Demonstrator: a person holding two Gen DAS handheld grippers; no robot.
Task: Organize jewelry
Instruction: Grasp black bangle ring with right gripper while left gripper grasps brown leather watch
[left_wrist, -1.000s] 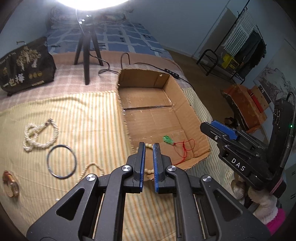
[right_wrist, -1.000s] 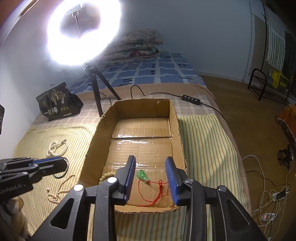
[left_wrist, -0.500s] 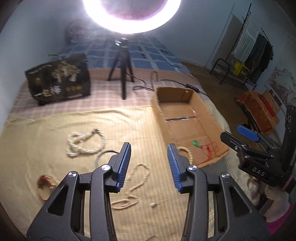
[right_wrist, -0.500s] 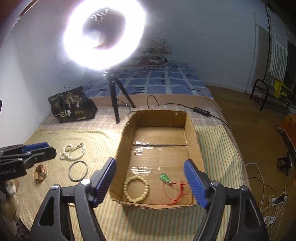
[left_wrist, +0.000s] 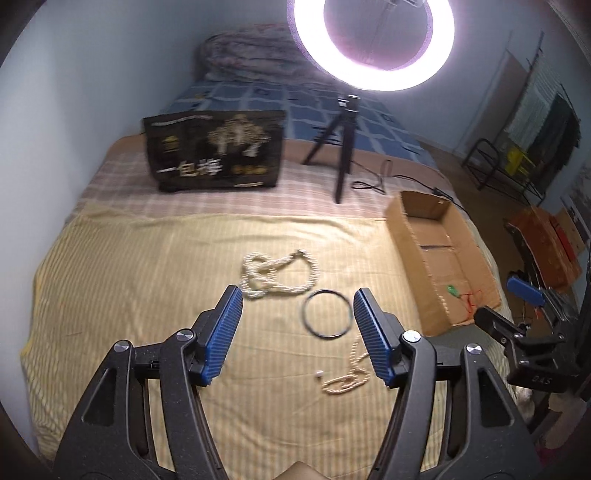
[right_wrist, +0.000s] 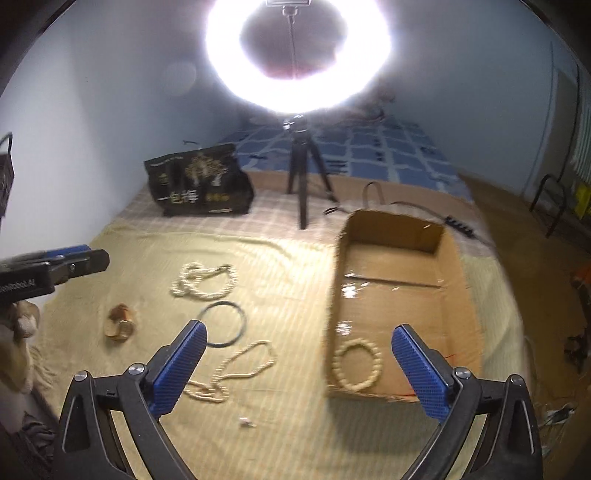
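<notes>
Left wrist view: the thin dark metal bangle (left_wrist: 325, 313) lies flat just ahead between the left gripper's (left_wrist: 297, 334) spread, empty, just-opening jaws, nearer than the right gripper's (right_wrist: 299, 369) equally wide, empty ones

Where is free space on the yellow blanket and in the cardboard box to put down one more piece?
Free: the blanket's left part, between the black bag and thick bead rope; the cardboard box's far half. Crowded: around the dark bangle, thin bead necklace and watch; the box's near end with the bead bracelet.

Both jaws just opened empty, bead bracelet (right_wrist: 356, 364) now in box (right_wrist: 458, 295)
</notes>
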